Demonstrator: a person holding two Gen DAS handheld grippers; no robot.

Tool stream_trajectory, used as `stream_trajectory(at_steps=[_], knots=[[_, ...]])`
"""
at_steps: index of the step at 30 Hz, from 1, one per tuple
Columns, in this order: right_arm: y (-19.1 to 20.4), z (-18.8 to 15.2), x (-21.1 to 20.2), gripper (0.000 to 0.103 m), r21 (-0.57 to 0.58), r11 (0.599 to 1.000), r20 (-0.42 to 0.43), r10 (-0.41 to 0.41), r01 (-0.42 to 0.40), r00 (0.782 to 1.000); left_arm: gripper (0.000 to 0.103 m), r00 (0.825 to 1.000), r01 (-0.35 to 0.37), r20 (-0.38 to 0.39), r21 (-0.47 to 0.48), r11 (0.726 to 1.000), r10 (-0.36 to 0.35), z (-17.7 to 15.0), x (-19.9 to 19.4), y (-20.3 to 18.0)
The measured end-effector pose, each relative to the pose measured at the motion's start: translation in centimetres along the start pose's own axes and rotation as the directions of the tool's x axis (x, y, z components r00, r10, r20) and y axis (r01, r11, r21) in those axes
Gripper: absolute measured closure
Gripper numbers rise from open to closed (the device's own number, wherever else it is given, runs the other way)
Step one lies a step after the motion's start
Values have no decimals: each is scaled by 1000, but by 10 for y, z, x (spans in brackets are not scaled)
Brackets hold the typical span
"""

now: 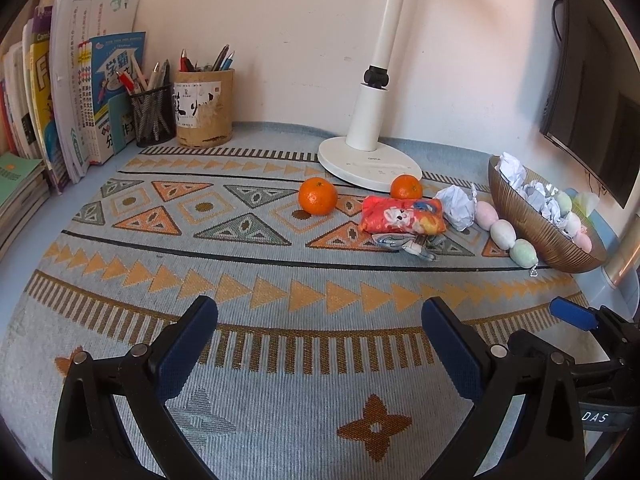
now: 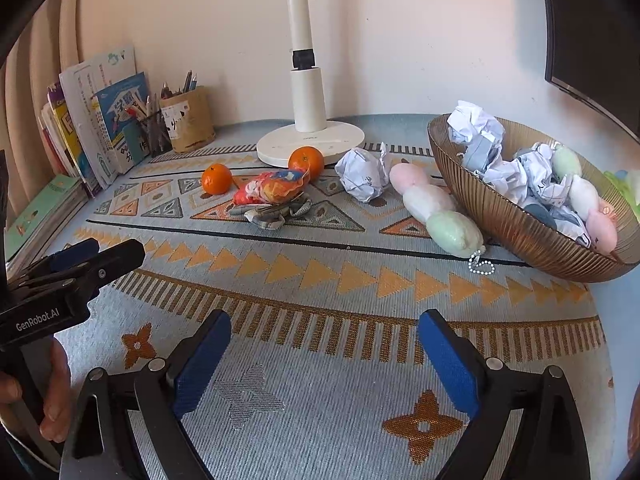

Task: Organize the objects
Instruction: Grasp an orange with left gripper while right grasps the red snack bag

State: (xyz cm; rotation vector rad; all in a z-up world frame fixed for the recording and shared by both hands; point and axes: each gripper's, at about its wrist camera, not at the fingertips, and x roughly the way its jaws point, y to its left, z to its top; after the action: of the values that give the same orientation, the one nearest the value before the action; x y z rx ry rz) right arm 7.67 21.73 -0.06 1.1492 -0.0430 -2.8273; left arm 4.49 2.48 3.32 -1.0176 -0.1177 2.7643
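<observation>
Both tongs, the left tongs (image 1: 320,344) and the right tongs (image 2: 324,356), stand wide and empty over the desk (image 2: 320,420). The plush string (image 2: 436,212) lies in the upper right, its long axis slanting toward the bowl (image 2: 520,236), nearer the right tongs.

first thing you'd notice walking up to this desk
Two bright oranges sit on the patterned mat by the white lamp base, with a red snack packet between them. To the right, a ribbed brown bowl holds crumpled paper, and a pastel plush string lies against it.
</observation>
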Motion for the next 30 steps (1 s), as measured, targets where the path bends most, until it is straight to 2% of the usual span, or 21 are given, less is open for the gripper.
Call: stream_trajectory(at_steps=[5, 7, 8, 10, 14, 16, 18, 20, 21, 24, 25, 26, 27, 28, 30], knots=[[-1, 2, 4, 9, -3, 1000, -25, 19, -19, 1000, 1, 1000, -6, -5, -6, 1000, 6, 1, 1, 1], [-1, 8, 9, 9, -12, 994, -82, 103, -104, 991, 1, 1000, 10, -28, -13, 1000, -11, 4, 3, 4], [-1, 14, 9, 9, -14, 990, -107, 136, -139, 985, 1, 998, 41, -55, -14, 999, -42, 8, 6, 6], [1, 33, 4, 9, -39, 986, -111, 157, -162, 981, 1, 992, 88, -96, 6, 996, -87, 22, 10, 10], [11, 86, 9, 9, -143, 971, -97, 177, -190, 979, 1, 979, 164, -128, 38, 986, -158, 66, 24, 19], [18, 103, 27, 9, -207, 967, -84, 131, -146, 988, 1, 979, 172, -129, 90, 981, -160, 84, 41, 17], [22, 113, 54, 12, -221, 961, -124, 142, -167, 982, 2, 976, 158, -175, 146, 977, -131, 94, 68, 13], [25, 118, 79, 22, -225, 950, -171, 181, -217, 969, 8, 971, 154, -207, 176, 972, -117, 98, 93, 8], [28, 120, 90, 22, -235, 947, -188, 178, -220, 966, 13, 969, 165, -215, 182, 969, -125, 99, 102, 7], [33, 122, 116, 23, -285, 939, -213, 134, -192, 968, 14, 957, 190, -254, 170, 967, -144, 101, 129, 8], [34, 122, 122, 28, -297, 935, -213, 131, -192, 968, 20, 952, 201, -267, 168, 965, -152, 101, 135, 8], [34, 122, 126, 37, -304, 930, -221, 144, -209, 965, 23, 947, 213, -276, 168, 963, -161, 100, 140, 8], [35, 122, 131, 42, -305, 923, -237, 164, -234, 957, 34, 945, 223, -280, 167, 960, -170, 99, 143, 7], [37, 120, 134, 46, -308, 920, -251, 165, -241, 954, 38, 944, 226, -281, 166, 960, -174, 98, 146, 7], [41, 114, 133, 52, -341, 919, -226, 126, -199, 966, 47, 948, 219, -270, 175, 960, -168, 95, 146, 7]])
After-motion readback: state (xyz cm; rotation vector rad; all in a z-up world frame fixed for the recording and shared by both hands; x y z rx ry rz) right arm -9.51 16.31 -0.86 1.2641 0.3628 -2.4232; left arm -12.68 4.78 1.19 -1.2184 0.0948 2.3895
